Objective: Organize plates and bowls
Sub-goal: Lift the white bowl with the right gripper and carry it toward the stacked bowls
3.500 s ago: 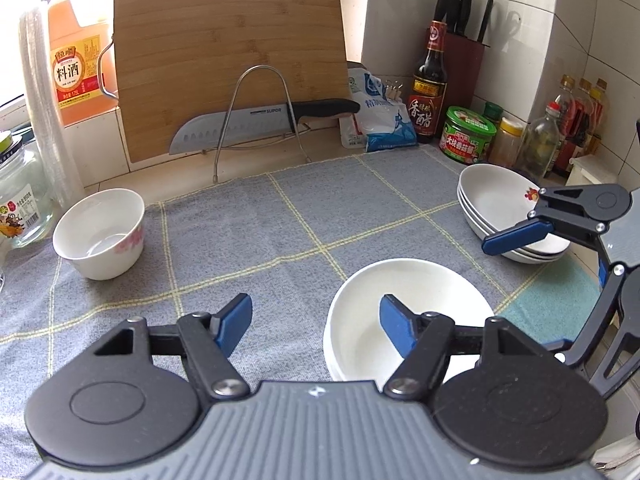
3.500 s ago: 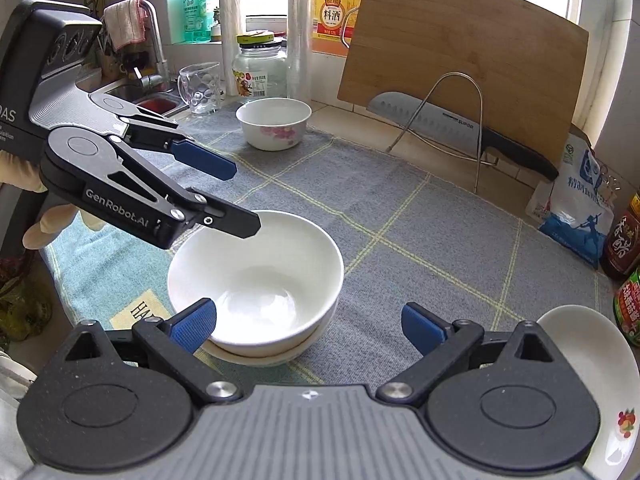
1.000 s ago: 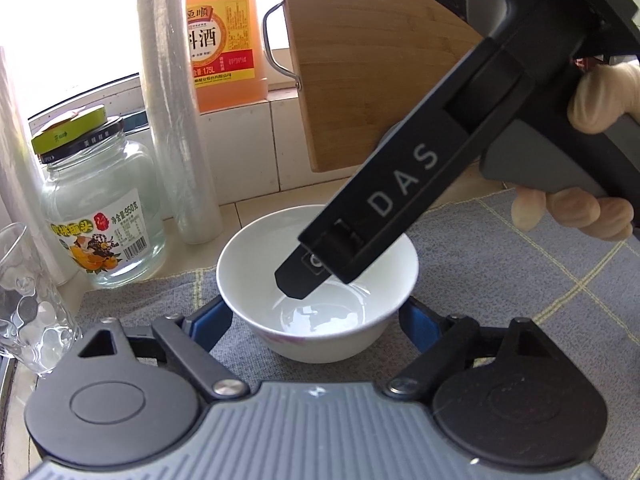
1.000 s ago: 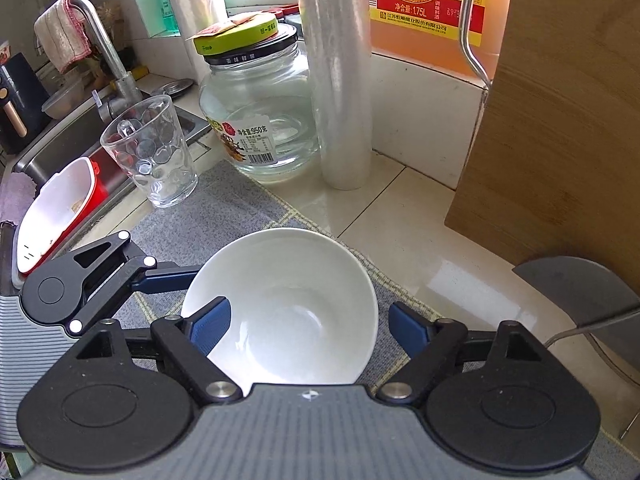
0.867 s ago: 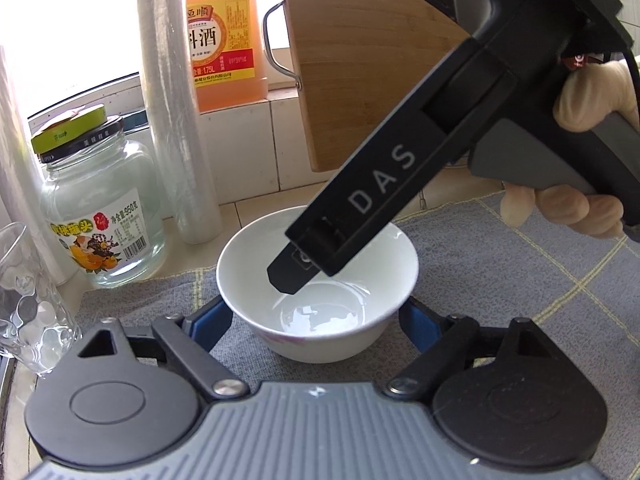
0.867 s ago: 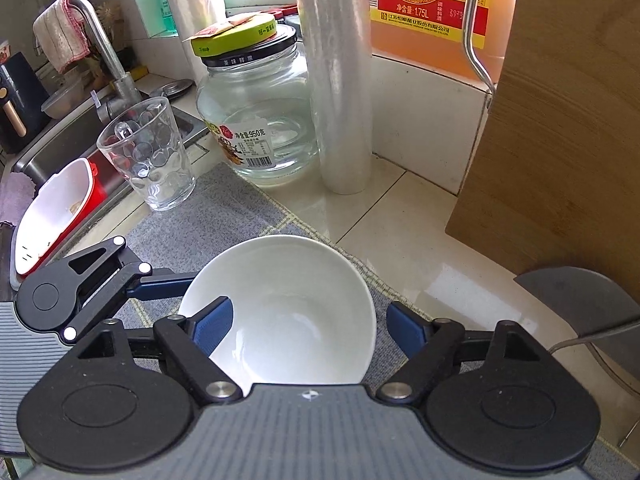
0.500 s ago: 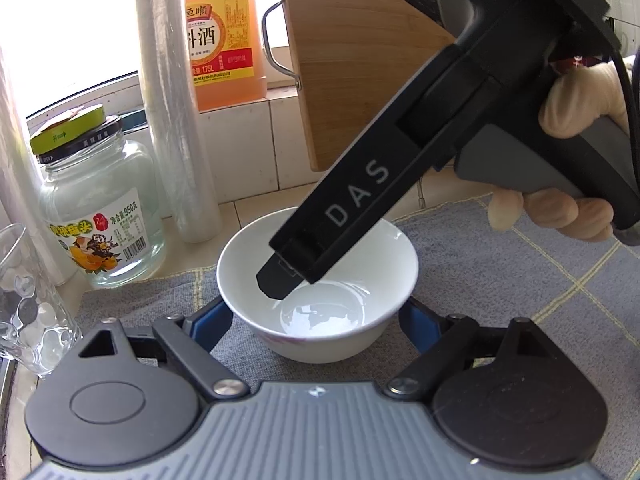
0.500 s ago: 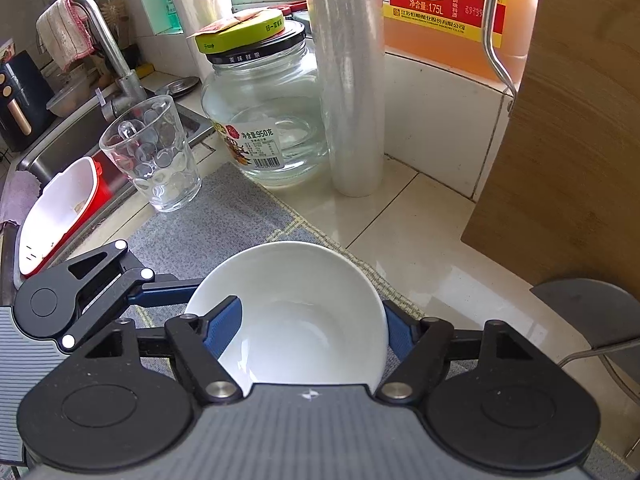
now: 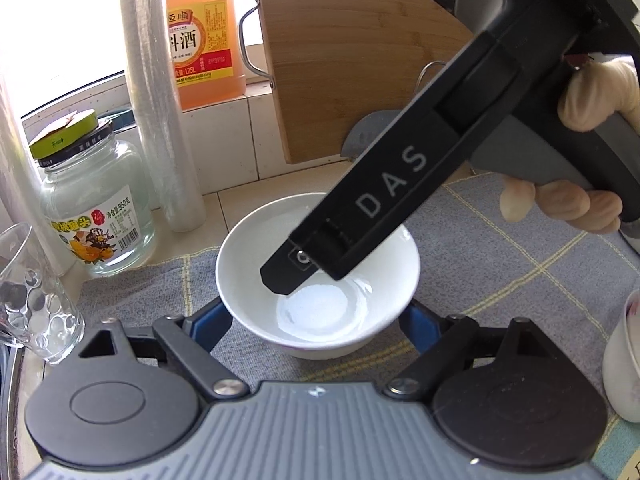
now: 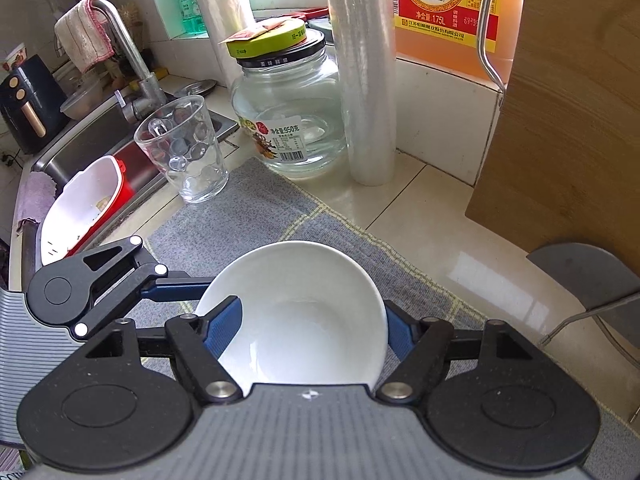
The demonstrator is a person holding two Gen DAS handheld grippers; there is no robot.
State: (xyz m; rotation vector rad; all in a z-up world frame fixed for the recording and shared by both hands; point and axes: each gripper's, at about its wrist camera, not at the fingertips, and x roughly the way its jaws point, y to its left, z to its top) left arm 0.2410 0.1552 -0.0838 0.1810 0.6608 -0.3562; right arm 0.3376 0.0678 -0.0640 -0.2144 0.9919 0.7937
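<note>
A small white bowl sits on the grey checked mat near the counter's back left. In the left wrist view my left gripper straddles the bowl, its blue pads close beside the bowl's sides. In the right wrist view the bowl sits between my right gripper's blue pads, which press its rim from both sides. The right gripper's black body hangs over the bowl in the left wrist view. The rim of another white bowl shows at the right edge.
A glass jar, a cling-film roll, an orange cooking-wine jug and a wooden cutting board stand behind the bowl. A drinking glass and the sink lie to the left.
My right gripper has closed its pads onto the bowl's rim and come lower over it. My left gripper has stayed around the bowl.
</note>
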